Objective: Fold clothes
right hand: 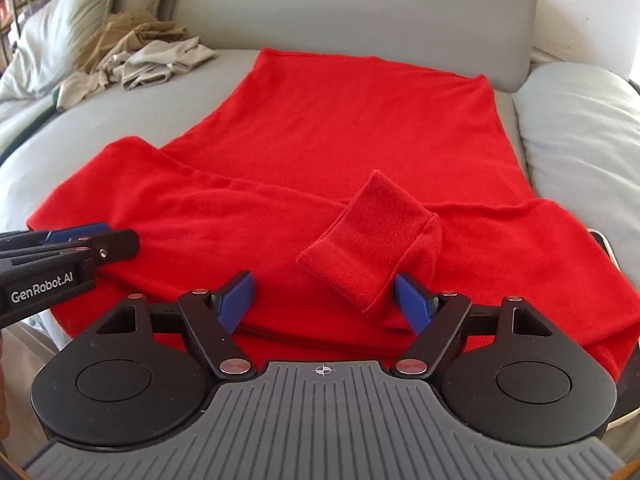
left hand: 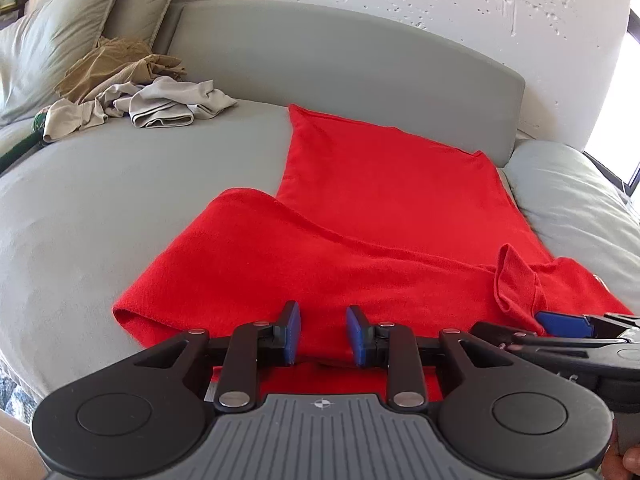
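A red long-sleeved garment [left hand: 384, 200] lies spread on the grey bed [left hand: 120, 200], body stretching toward the headboard. One sleeve is folded across the near part, and its cuff [right hand: 368, 240] sticks up. My right gripper [right hand: 325, 304] is wide open just in front of that cuff, whose lower corner sits between the blue pads [right hand: 236, 304] without being pinched. My left gripper [left hand: 323, 334] is open over the near edge of the garment, nothing between its fingers. In the right wrist view the left gripper [right hand: 108, 240] reaches in from the left over the red cloth.
A heap of beige and tan clothes [left hand: 152, 96] sits at the back left beside pillows [left hand: 60, 40]. A grey headboard [left hand: 340, 52] runs behind the garment. A pale grey pillow [right hand: 580, 120] lies to the right. A white-edged object [right hand: 604, 244] peeks from under the garment's right side.
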Tool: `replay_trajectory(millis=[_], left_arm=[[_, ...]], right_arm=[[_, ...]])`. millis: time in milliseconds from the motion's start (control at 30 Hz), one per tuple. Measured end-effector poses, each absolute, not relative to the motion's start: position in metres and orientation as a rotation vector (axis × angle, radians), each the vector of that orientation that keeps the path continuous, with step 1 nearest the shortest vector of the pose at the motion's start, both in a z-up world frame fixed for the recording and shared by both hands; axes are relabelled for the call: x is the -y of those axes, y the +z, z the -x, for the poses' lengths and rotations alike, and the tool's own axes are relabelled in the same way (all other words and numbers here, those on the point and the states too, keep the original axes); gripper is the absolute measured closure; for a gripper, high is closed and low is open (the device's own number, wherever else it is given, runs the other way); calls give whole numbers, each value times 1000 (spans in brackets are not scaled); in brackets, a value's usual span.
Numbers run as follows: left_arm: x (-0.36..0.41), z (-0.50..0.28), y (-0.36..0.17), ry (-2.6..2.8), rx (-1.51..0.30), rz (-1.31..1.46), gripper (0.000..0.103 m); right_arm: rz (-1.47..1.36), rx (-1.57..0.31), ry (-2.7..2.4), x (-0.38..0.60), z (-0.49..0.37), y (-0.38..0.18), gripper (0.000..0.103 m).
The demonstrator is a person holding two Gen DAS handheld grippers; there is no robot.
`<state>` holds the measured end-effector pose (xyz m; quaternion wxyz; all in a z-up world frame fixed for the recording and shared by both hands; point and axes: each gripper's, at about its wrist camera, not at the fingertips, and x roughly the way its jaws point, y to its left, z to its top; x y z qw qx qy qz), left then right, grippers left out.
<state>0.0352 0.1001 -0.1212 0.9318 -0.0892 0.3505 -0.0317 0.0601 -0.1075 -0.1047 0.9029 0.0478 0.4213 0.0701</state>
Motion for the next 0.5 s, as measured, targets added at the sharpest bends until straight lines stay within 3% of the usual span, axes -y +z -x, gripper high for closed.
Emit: replay_trajectory(millis=[100, 167, 300, 433, 500], left_arm=[[-100, -34, -121, -66, -716, 187, 74], [-100, -34, -122, -67, -714, 183, 74], [-100, -29, -119, -71, -691, 196, 73], [-95, -14, -110, -111, -623, 213, 56], [-92, -11, -108, -125, -608, 224, 55]], right_arm=[[-136, -842, 113, 118, -57, -105, 56], [-168, -835, 84, 130, -57, -105, 88], [-230, -807, 3, 163, -50, -106, 97], [-289, -775, -83, 198, -42, -106, 98], [-318, -759, -126, 216, -38, -106, 99]])
